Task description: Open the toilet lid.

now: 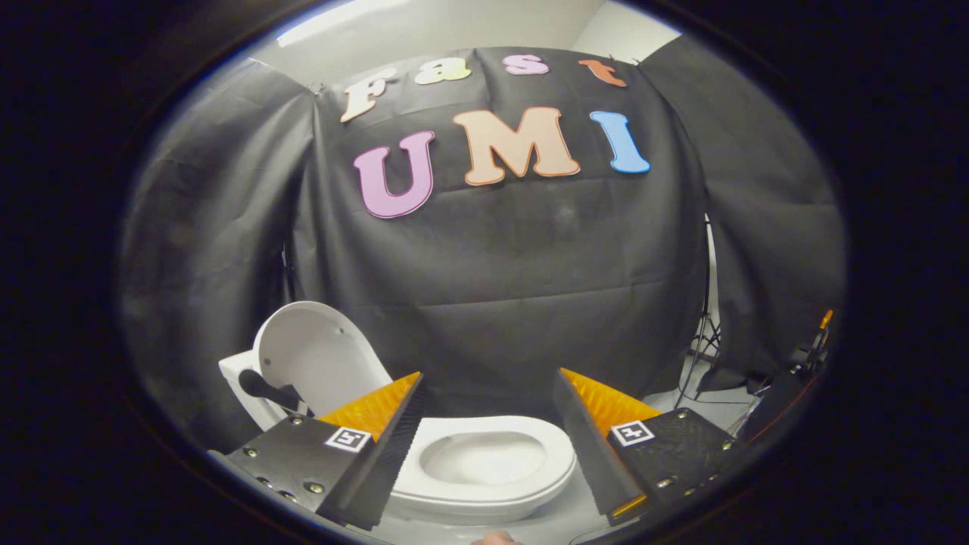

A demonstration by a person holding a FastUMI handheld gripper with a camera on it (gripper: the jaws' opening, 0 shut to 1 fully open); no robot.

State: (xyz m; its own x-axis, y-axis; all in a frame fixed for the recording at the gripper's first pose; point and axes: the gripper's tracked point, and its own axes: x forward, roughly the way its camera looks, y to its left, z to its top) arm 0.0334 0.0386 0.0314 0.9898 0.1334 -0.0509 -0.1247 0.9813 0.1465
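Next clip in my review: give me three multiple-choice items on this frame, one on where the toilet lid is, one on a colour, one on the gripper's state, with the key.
1. Where is the toilet lid?
A. Flat on the seat
B. Raised upright behind the bowl, beyond the left finger
C. On the floor

2. What colour is the toilet seat?
A. White
B. Blue
C. Wood brown

3. How does the gripper stand?
A. Shut on the lid
B. Shut on the seat
C. Open, holding nothing

Key: 1 B, the lid stands up with its underside facing the camera, leaving the bowl uncovered. 2 A, the seat ring around the bowl is white. 3 C, the fingers are spread wide with the bowl seen through the gap between them, touching nothing.
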